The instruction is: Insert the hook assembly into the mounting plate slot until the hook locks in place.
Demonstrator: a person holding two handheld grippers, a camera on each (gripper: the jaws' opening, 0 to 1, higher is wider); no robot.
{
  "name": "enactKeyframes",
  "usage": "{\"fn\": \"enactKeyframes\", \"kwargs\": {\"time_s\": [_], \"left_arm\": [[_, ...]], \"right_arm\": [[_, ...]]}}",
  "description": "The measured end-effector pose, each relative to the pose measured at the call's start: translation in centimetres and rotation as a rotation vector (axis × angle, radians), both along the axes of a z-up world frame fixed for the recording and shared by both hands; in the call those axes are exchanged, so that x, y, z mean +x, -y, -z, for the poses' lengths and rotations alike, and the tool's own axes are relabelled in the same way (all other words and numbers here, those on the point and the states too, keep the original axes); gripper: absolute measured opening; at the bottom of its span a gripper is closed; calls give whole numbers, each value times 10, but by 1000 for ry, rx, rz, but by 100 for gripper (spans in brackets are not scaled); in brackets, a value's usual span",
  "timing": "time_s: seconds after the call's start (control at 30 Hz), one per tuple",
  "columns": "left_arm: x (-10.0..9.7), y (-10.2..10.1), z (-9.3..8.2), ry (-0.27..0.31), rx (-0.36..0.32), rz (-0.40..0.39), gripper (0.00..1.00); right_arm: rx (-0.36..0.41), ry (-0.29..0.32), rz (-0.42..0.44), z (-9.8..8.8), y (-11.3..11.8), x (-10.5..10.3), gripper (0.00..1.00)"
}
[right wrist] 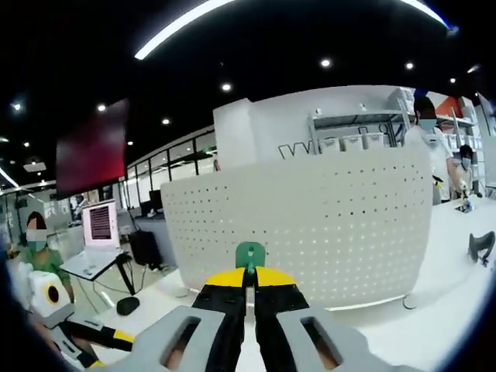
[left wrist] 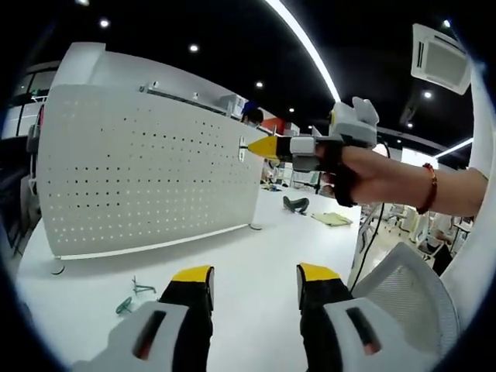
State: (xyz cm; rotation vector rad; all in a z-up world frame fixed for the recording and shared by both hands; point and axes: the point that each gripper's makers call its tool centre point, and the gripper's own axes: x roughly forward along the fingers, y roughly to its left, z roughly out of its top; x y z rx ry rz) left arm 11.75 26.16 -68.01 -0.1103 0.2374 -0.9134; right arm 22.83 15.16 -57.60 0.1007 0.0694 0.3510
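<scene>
So the whole thing comes down to how the right claw (right wrist: pixel 249 288) lines up with the white pegboard panel (left wrist: pixel 147 167). It's pinched tight on a small green hook (right wrist: pixel 249 254), which pokes up and forward past the yellow tips. In the right gripper view the panel stands straight ahead of it, upright on the white tabletop (left wrist: pixel 256 271), rows of holes facing the claw.

From the left gripper view you can see the right claw (left wrist: pixel 260 147) held level, its long axis pointing sideways into the panel's face near the right edge, tip just beside the surface. Can't tell if the hook is actually touching a hole yet, too small.

The left claw (left wrist: pixel 254 283) is open and holding nothing, hanging back over the tabletop, well apart from the panel. A couple more green hooks (left wrist: pixel 132 298) lie on the tabletop near it.

My guess: the right hand is the one doing the job, and it needs a straight push in along that axis.
</scene>
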Motion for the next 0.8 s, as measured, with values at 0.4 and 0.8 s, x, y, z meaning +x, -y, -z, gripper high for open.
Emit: {"fn": "enactKeyframes", "kwargs": {"time_s": [0.4,0.8], "left_arm": [[-6,2,3,-21,19,15,60],[-16,1,4,-31,24,18,63]], "right_arm": [[-51,19,87,-10,21,16,1],[-69,38,122,-21,26,30,1]]}}
